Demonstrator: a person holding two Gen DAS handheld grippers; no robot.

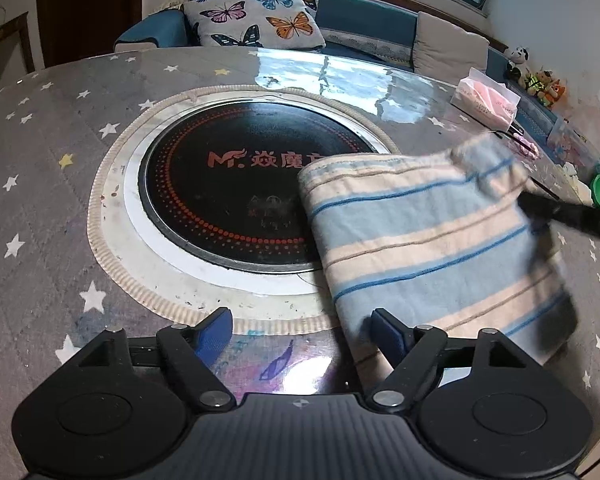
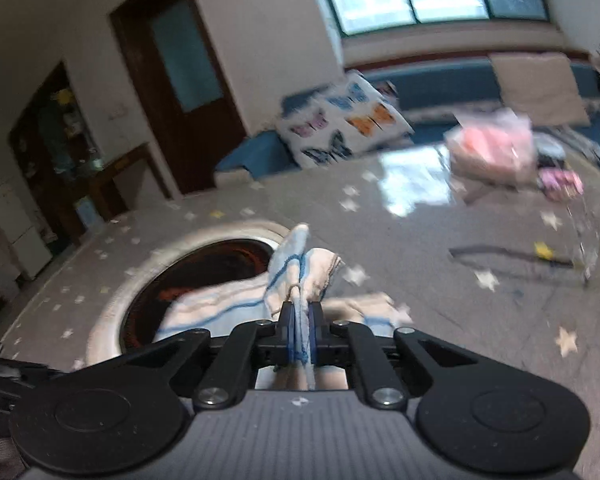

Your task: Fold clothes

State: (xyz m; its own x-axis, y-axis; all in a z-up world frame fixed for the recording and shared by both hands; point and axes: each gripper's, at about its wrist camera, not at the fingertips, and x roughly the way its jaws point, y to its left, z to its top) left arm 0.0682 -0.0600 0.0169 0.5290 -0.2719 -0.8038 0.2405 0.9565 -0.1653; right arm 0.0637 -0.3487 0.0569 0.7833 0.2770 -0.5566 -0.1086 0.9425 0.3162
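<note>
On the star-print table (image 1: 40, 200), right gripper (image 2: 300, 332) pinched the striped cloth (image 1: 428, 240) to lift a fold; left gripper (image 1: 304, 332) stood spread, holding nothing.

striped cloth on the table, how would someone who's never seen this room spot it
Find the round table with the grey star-print cover and the black round cooktop sunk into its middle. The striped cloth lies folded over the cooktop's edge, one corner pinched in the right gripper. Nothing else there has pale blue and cream bands.
</note>
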